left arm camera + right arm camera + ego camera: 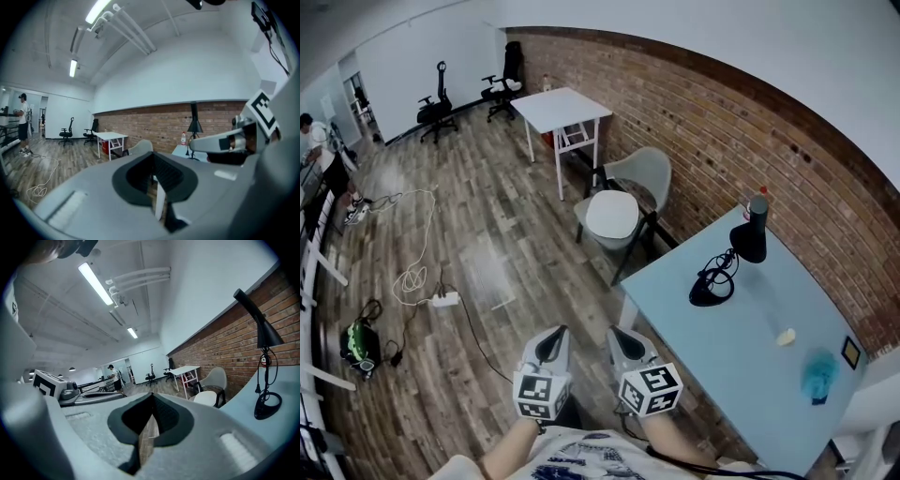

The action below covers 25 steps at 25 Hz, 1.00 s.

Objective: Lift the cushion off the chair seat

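Note:
A round white cushion (612, 217) lies on the seat of a grey shell chair (643, 174) by the brick wall, well ahead of both grippers. The right gripper view shows the same cushion (206, 398) and chair (216, 379) in the distance. My left gripper (553, 343) and right gripper (625, 341) are side by side near the bottom of the head view, over the wooden floor. Both are shut with nothing between the jaws. In the left gripper view the chair (140, 146) shows only partly behind the left gripper (153, 176).
A light blue table (750, 337) stands at the right with a black desk lamp (741, 251), a bottle and small items. A white table (560, 110) is beyond the chair. Cables and a power strip (442, 299) lie on the floor at left. Office chairs (437, 108) stand far back.

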Tool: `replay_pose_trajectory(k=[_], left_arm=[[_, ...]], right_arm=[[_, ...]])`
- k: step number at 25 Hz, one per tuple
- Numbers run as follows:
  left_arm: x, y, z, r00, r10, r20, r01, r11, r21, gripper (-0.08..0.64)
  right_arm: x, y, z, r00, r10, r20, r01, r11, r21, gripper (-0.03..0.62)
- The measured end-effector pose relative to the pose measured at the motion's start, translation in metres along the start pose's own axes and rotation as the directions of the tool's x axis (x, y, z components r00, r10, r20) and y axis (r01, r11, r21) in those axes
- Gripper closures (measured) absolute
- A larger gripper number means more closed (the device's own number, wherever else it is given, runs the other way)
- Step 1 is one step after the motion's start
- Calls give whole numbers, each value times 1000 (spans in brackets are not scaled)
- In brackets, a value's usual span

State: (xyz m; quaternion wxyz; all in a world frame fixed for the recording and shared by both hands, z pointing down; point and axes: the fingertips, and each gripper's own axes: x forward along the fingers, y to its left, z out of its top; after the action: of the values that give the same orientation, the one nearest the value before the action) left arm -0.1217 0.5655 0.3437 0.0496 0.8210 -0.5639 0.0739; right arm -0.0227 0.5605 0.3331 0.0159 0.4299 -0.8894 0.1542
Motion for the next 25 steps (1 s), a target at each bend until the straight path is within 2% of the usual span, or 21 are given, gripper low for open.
replay_pose_trajectory(k=[8, 15, 21, 25], left_arm=[[84, 98, 18, 997, -78, -14, 78, 997, 8, 569], [133, 174, 23, 990, -136, -40, 137, 991, 1, 569], [168, 229, 24, 987, -154, -38, 154, 988, 1, 569], [185, 250, 32, 986, -167, -26, 167, 986, -10, 569]], right_arm=[[115, -18, 25, 996, -92, -1, 92, 995, 24, 594], [204, -23, 36, 988, -156, -12, 156, 987, 44, 594], [264, -33, 48, 981, -196, -3, 196, 979, 54, 594], [289, -39, 55, 977, -212, -6, 212, 976, 46, 594]])
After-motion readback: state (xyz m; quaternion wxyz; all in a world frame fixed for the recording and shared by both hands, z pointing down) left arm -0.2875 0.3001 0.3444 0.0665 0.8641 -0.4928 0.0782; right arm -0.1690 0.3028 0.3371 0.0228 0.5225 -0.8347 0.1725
